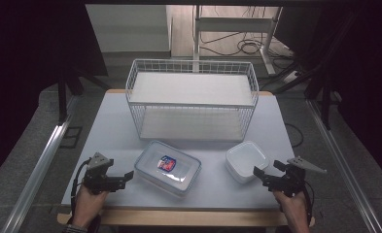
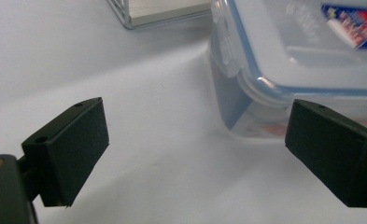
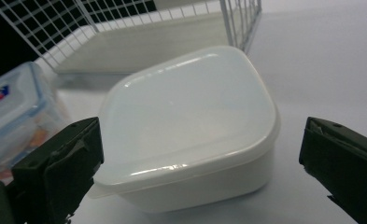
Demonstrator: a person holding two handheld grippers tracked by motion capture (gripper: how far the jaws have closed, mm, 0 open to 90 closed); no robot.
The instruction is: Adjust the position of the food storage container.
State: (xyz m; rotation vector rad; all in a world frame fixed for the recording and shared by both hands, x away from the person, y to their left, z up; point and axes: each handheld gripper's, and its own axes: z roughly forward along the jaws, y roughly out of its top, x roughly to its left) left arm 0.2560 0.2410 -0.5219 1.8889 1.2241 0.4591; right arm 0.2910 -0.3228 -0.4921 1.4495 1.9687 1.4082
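A clear lidded box (image 1: 168, 167) with a blue seal and a red-and-blue label lies at the front middle of the white table (image 1: 106, 131). A white square lidded container (image 1: 246, 160) sits to its right. My left gripper (image 1: 124, 178) is open just left of the clear box. In the left gripper view the gripper (image 2: 197, 144) has bare table between its jaws, and the box corner (image 2: 284, 56) lies ahead to the right. My right gripper (image 1: 266, 171) is open at the white container's near right corner. In the right gripper view that gripper (image 3: 202, 170) is spread wide, with the container (image 3: 190, 116) just ahead.
A white two-tier wire basket shelf (image 1: 193, 97) stands at the back middle of the table; its lower edge (image 2: 167, 11) and mesh (image 3: 125, 23) show in the gripper views. The clear box (image 3: 13, 107) lies left of the white container. Table edges drop to a grey floor.
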